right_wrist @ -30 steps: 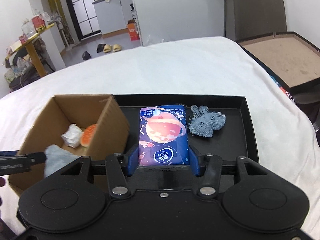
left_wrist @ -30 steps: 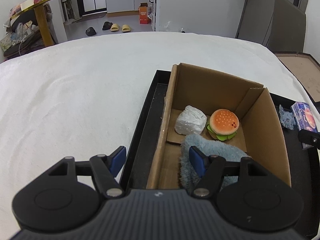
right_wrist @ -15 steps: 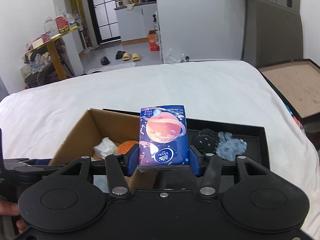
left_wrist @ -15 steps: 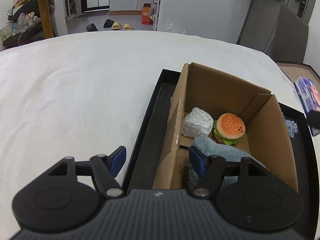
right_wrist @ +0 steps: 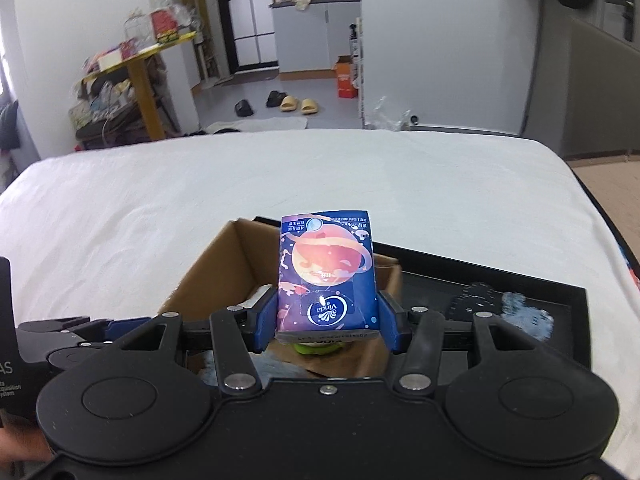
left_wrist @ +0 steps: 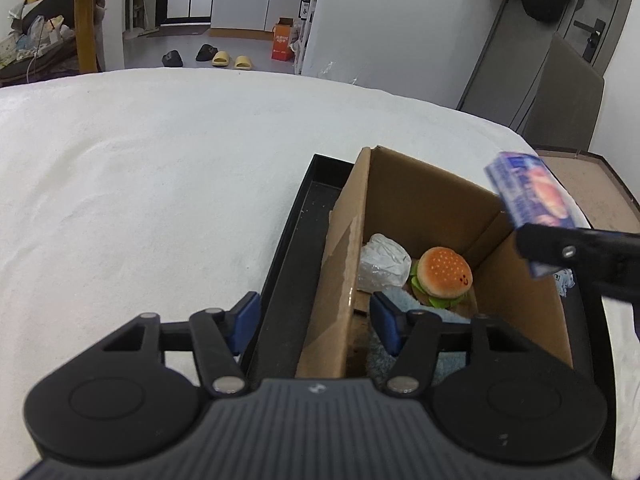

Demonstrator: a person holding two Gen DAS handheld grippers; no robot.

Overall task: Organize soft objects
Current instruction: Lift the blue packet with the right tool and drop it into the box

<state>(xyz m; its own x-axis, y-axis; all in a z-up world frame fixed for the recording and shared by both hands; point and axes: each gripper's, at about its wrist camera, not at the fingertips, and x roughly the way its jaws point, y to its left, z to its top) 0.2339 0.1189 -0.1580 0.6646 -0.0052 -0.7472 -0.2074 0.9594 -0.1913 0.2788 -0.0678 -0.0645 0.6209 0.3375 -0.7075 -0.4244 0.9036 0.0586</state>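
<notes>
You can read "Vinda" in white on the blue planet-printed tissue pack (right_wrist: 328,276); its small top-edge print is too fine to read.

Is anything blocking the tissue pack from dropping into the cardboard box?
Nothing visible bars the opening. The tissue pack, clamped in the right gripper, hangs over the open-topped cardboard box. The plush burger, white bag and blue cloth already cover its floor.

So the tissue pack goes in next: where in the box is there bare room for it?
Little bare floor shows. The box holds a white bag and burger side by side at the far end, with blue cloth nearer. The pack in the right claw would likely land on the cloth.
</notes>
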